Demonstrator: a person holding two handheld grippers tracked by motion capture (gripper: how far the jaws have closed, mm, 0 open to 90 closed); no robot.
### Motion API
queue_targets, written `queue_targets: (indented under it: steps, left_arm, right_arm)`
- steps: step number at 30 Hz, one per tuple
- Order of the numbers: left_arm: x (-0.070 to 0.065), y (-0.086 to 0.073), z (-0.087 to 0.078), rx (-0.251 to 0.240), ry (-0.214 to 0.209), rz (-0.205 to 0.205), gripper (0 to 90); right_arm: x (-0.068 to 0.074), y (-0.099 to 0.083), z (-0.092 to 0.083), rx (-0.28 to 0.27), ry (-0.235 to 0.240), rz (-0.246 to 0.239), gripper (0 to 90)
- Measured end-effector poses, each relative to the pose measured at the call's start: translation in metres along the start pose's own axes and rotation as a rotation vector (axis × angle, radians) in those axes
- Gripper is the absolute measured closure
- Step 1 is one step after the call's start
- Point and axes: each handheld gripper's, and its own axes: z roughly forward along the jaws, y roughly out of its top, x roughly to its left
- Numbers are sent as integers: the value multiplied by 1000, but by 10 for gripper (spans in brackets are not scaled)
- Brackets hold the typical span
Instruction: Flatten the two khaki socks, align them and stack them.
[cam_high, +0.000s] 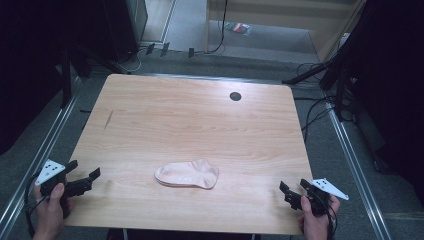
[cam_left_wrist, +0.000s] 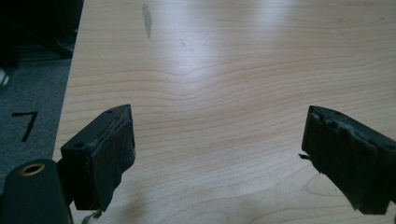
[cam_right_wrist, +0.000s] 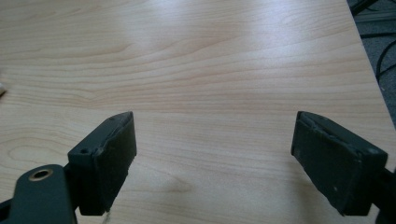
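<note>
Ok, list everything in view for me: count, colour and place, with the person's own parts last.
sock: one, pale pink, lying flat on the near middle of the table, apart from both grippers.
table: one, light wood grain, centre of the high view.
cable hole: one, dark and round, in the far right part of the tabletop.
dark streak: one, greyish, on the left part of the tabletop.
packet: one, several colours, on the floor beyond the table; too small to tell more.
cables: several, black, on the floor right of the table.
left gripper: one, black, near left corner, jaws open and holding nothing.
right gripper: one, black, near right corner, jaws open and holding nothing.
</note>
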Motion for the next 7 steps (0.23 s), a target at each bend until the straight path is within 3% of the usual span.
queue_targets:
  steps: [7]
  left_arm:
    - [0,0,0,4,-5,1,103]
  right_arm:
    - [-1,0,0,-6,-2,19,143]
